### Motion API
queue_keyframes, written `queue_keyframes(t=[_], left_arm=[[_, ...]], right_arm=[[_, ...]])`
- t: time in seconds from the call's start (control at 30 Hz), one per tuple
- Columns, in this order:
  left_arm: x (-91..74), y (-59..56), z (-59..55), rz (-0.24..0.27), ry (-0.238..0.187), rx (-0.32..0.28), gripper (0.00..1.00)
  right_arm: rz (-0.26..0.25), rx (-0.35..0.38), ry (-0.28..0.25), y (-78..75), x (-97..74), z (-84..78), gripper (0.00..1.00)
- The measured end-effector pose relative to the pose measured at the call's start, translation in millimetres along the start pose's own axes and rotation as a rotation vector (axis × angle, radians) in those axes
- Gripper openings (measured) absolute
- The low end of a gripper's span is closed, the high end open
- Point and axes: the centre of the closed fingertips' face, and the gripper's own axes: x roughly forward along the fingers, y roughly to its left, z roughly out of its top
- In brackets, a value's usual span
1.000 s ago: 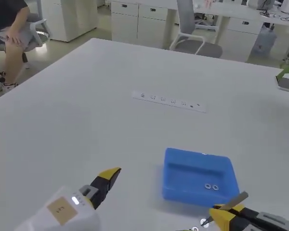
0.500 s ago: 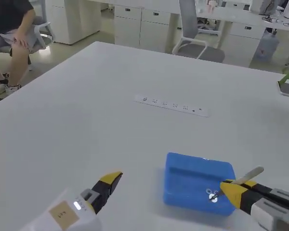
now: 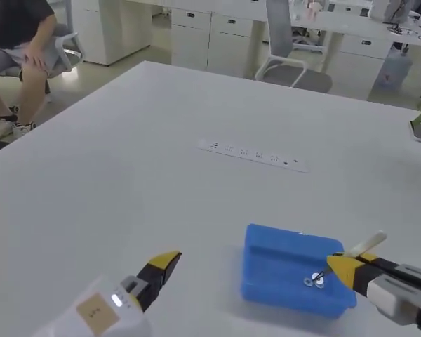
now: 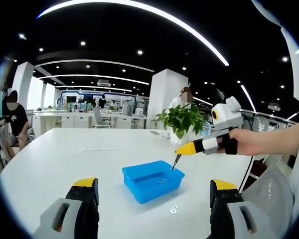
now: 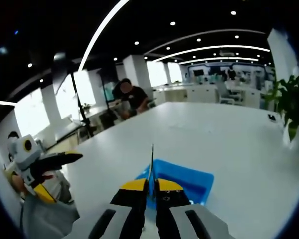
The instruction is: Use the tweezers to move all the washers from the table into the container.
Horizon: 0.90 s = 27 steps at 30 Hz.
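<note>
head view: washers lie just beside right claw tweezers.

The broad white desk looks smooth and matt, with a faint sheen toward its far edge. Near the front edge, the blue rectangular plastic container has a satin finish, a touch glossy along its rim. Inside it, small round metal washers glint brightly. The thin grey metal tweezers are bare and polished. The right hand-held gripper and left hand-held gripper have yellow-and-black matt plastic tips.
</note>
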Motion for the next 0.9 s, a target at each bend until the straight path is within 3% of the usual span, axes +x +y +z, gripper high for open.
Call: queue_keyframes(t=[0.63,0.9], left_arm=[[0.6,2.8,-1.9,0.012,0.012,-0.011,0.94],[1.5,1.3,-3.4,0.007,0.021,-0.004,0.94]], right_arm=[[0.014,0.000,0.018,-12.6,27.4,0.0,0.03],[0.027,-0.049,0.068,-19.1,43.9,-6.0,0.03]])
